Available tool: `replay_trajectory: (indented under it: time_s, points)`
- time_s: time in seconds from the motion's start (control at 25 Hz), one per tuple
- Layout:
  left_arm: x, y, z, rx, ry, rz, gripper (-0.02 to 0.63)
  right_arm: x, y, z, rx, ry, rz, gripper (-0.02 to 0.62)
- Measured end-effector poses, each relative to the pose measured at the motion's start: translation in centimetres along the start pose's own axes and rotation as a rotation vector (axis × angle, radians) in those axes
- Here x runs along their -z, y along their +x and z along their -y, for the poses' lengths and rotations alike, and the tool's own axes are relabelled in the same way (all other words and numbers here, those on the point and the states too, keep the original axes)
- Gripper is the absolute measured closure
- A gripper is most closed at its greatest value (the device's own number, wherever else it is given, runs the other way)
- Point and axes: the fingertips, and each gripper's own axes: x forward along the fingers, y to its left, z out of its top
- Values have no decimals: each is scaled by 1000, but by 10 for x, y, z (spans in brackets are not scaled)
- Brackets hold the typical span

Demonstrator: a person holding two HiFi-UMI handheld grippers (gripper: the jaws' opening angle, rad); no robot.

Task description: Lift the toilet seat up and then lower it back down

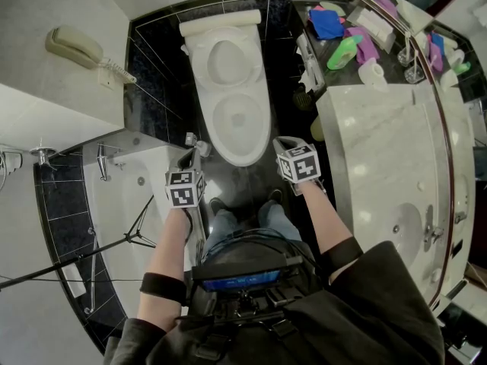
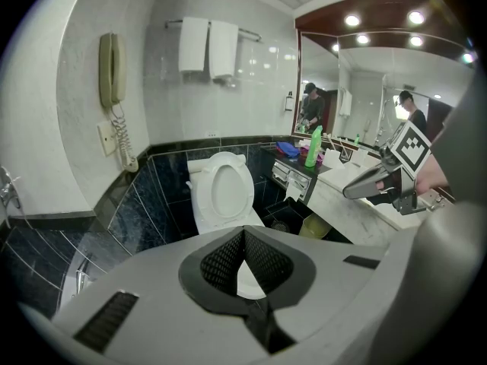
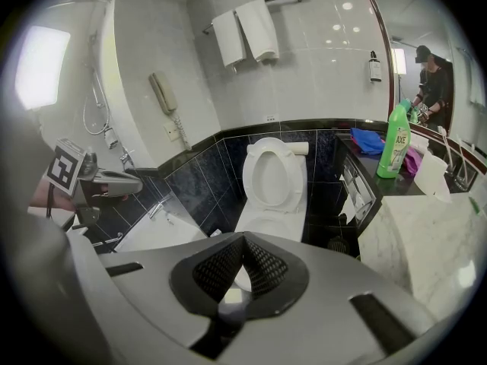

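The white toilet (image 1: 242,120) stands ahead against the dark tiled wall. Its seat (image 1: 226,58) is raised and leans back against the tank; it shows as an upright ring in the left gripper view (image 2: 221,185) and the right gripper view (image 3: 272,175). My left gripper (image 1: 194,140) hovers near the bowl's front left, shut and empty. My right gripper (image 1: 283,141) hangs by the bowl's front right, shut and empty too. Neither touches the toilet. Each gripper shows in the other's view: the right gripper (image 2: 373,182), the left gripper (image 3: 106,181).
A bathtub (image 1: 125,192) with a tripod (image 1: 114,242) in it lies to the left. A marble vanity (image 1: 380,150) stands on the right, with a green bottle (image 1: 344,52) and cloths on the shelf behind. A wall phone (image 1: 72,46) hangs at the left.
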Motion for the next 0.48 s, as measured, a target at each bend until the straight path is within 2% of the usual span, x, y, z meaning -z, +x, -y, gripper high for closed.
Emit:
replay_trajectory:
  time_s: [0.48]
  points:
    - [0,1,1,2,1,-3,598,2,1,3,3,-7,-7,581]
